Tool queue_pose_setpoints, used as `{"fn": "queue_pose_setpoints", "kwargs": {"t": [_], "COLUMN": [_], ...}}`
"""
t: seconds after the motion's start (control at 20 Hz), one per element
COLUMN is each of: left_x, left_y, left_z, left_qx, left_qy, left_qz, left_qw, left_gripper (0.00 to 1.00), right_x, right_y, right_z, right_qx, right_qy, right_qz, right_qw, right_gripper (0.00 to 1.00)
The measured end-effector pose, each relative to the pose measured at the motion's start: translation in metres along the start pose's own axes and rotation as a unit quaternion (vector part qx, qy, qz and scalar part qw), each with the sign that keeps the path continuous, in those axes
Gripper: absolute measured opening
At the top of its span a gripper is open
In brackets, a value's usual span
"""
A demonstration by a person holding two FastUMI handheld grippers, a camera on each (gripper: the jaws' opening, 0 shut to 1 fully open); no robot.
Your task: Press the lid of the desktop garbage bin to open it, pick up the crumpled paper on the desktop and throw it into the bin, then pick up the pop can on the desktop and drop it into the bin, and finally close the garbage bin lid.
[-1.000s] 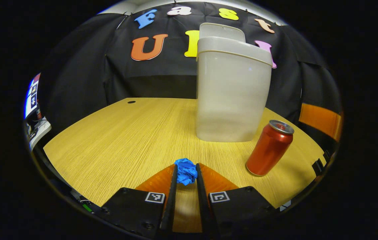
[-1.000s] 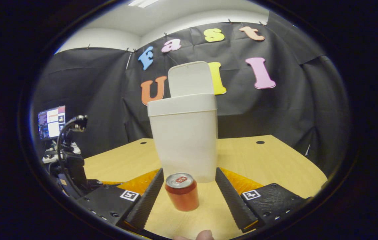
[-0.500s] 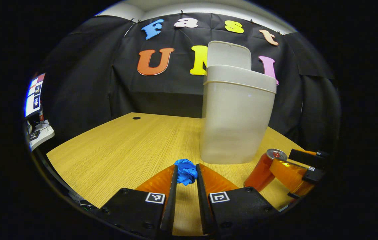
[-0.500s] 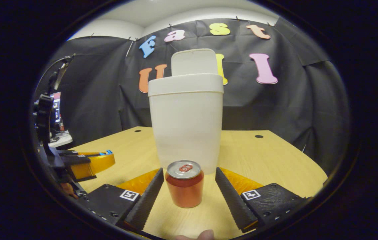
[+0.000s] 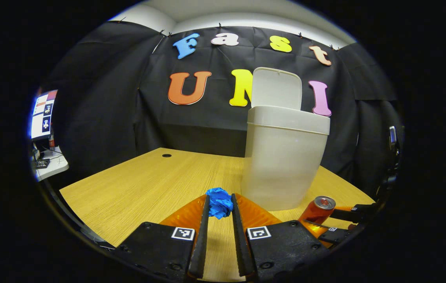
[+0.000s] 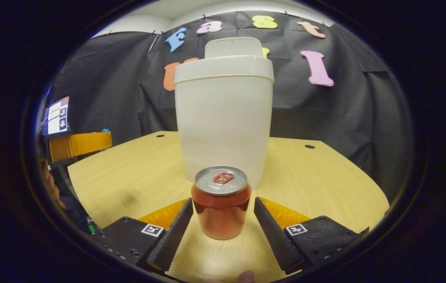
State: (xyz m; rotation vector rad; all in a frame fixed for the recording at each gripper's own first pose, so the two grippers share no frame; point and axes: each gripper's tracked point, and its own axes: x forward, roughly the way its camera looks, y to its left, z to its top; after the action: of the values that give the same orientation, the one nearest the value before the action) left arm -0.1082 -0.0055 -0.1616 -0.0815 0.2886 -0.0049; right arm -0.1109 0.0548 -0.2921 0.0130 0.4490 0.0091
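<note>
One white bin (image 6: 223, 118) stands on the tabletop (image 6: 136, 173), its lid (image 6: 234, 46) up. Just before the bin stands the red pop can (image 6: 221, 202), between the spread fingers of the right gripper (image 6: 223, 224). Left of the bin, the left gripper (image 5: 219, 214) pinches the blue crumpled paper (image 5: 219, 201).

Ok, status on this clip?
Left gripper shut on paper ball. Right gripper open around can, not touching. Bin lid up. Nothing blocking.

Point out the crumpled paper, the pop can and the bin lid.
crumpled paper (image 5: 219, 202), left gripper view, middle of the blue wad.
pop can (image 6: 221, 203), right gripper view, its side wall.
bin lid (image 5: 276, 88), left gripper view, raised flap's face.
</note>
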Motion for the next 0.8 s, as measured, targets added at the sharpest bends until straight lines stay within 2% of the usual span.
{"fn": "queue_pose_setpoints", "kwargs": {"t": [0.05, 0.4, 0.55, 0.6, 0.8], "left_x": [0.001, 0.004, 0.011, 0.012, 0.015], "left_y": [0.001, -0.002, -0.003, -0.004, -0.01], "left_z": [0.005, 0.04, 0.06, 0.064, 0.085], "left_qx": [0.0, 0.003, 0.004, 0.005, 0.008], "left_qy": [-0.006, -0.042, -0.063, -0.067, -0.088], "left_qz": [0.002, 0.001, 0.001, 0.0, -0.009], "left_qw": [1.0, 0.999, 0.998, 0.998, 0.996], "left_gripper": [0.34, 0.34, 0.34, 0.34, 0.34], "right_x": [0.003, 0.009, 0.011, 0.007, 0.002], "right_y": [0.0, 0.003, 0.0, -0.001, 0.003], "right_z": [-0.004, -0.013, -0.017, -0.014, -0.007], "right_qx": [0.004, 0.014, 0.024, 0.023, 0.021], "right_qy": [0.009, 0.049, 0.061, 0.064, 0.057], "right_qz": [0.004, 0.011, 0.006, 0.006, 0.017], "right_qw": [1.0, 0.999, 0.998, 0.998, 0.998], "right_gripper": [0.96, 0.96, 0.89, 0.82, 0.78]}}
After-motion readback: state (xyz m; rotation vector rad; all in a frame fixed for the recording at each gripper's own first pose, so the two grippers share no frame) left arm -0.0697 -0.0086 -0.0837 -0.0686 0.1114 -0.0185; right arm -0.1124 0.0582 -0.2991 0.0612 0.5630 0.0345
